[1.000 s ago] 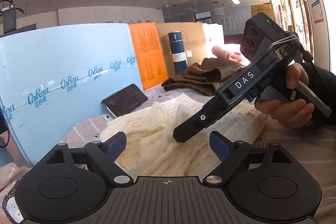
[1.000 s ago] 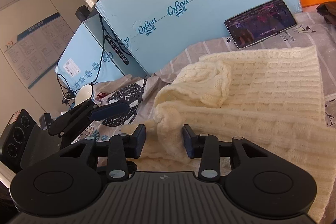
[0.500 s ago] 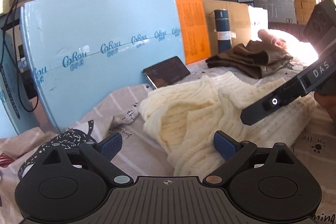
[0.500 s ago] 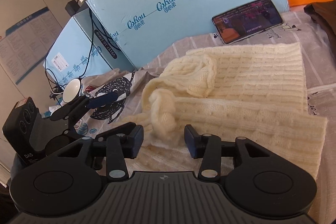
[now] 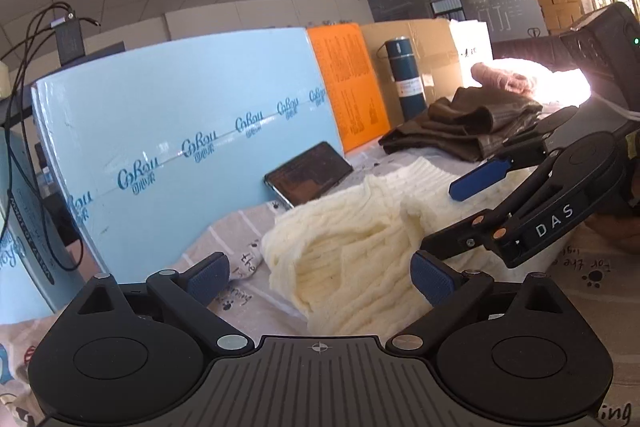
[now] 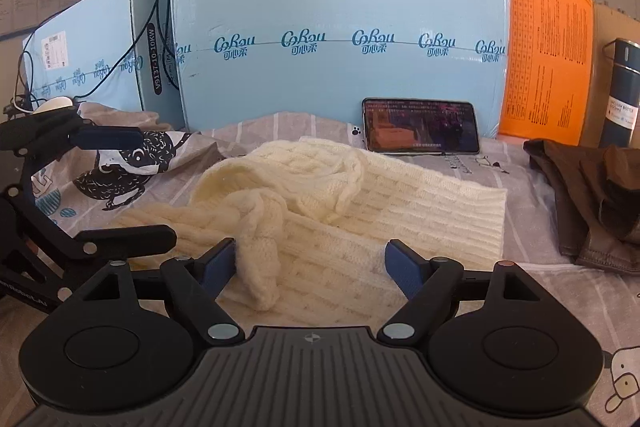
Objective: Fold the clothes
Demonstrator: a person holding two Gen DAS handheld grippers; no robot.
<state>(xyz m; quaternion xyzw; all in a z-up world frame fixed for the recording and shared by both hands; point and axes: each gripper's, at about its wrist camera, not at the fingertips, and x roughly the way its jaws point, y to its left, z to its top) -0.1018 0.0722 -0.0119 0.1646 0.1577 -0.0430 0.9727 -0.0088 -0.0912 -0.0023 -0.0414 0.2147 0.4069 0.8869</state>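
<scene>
A cream cable-knit sweater lies partly folded on the printed sheet, with a bunched sleeve lying loose across it. It also shows in the left wrist view. My right gripper is open just above the sweater's near edge, the sleeve against its left pad. It also shows in the left wrist view, open over the sweater. My left gripper is open and empty at the sweater's left end. It shows at the left of the right wrist view.
A phone leans on a light blue box behind the sweater. An orange board and a dark flask stand further right. A folded brown garment lies to the right. A black-patterned cloth lies left.
My right gripper has opened and let go of the sleeve, which now lies on the sweater. The right gripper turned to face the blue box. My left gripper moved closer to the sweater.
</scene>
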